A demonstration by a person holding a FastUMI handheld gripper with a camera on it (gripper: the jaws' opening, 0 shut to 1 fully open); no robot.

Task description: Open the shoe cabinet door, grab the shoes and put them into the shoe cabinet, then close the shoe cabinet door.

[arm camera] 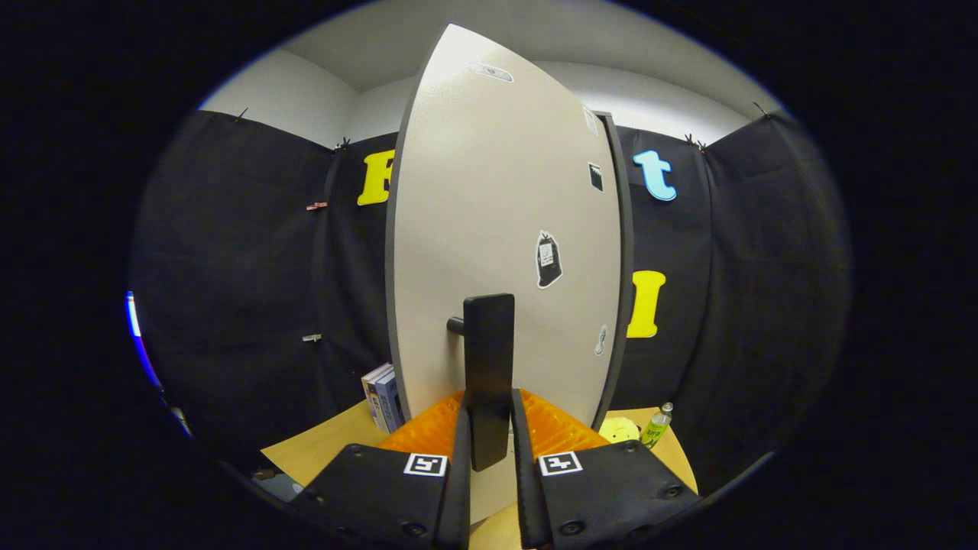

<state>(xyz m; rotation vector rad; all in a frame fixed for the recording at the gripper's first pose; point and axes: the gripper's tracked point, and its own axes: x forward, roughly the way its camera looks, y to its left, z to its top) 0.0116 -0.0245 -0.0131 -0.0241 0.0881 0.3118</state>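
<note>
Two fingers of my gripper [489,435] close on the black handle [489,367], which stands upright between them, both pressing its lower end. The handle is fixed by a short stem to the pale shoe cabinet door [504,229], directly beyond the fingers. Left of the door's foot I see books [382,393] on the wooden table [321,451]; right of it, a small bottle [655,426].
</note>
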